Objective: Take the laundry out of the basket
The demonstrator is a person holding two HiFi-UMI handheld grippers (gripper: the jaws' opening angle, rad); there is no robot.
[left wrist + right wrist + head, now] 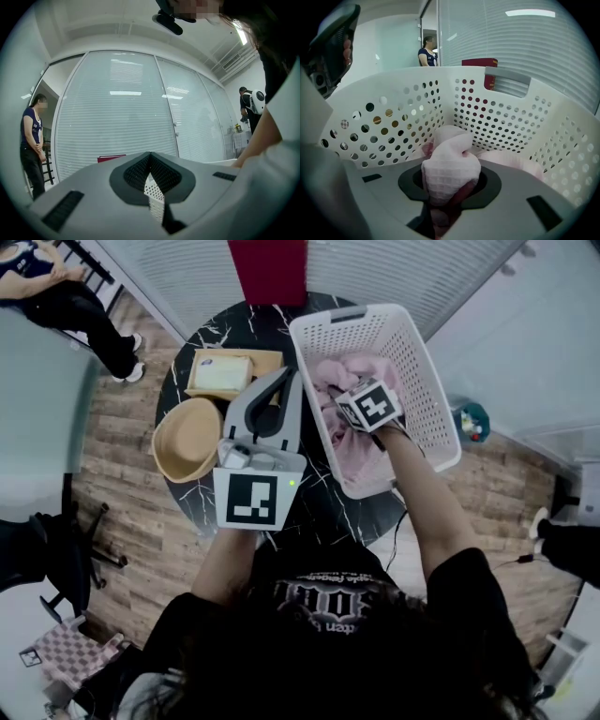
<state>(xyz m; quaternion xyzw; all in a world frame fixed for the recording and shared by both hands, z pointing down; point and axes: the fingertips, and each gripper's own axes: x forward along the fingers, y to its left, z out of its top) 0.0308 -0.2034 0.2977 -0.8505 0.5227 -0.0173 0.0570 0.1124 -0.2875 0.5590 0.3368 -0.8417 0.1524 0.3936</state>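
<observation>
A white perforated laundry basket (441, 418) stands on the right side of a round black marble table (319, 512). Pink laundry (354, 460) lies inside it. My right gripper (343, 424) reaches down into the basket, shut on a bunched pink waffle cloth (451, 164) that bulges up between its jaws (450, 190). The basket wall (393, 117) surrounds it on all sides. My left gripper (285, 377) hovers over the table left of the basket, its jaws together with nothing held. In the left gripper view its tips (150, 155) point up at a glass wall.
A tan bowl-shaped hat (187, 439) and a flat yellowish box (221, 374) lie on the table's left half. A dark red panel (270, 268) stands behind the table. A person (66, 296) sits at the far left, and glass walls with blinds lie beyond.
</observation>
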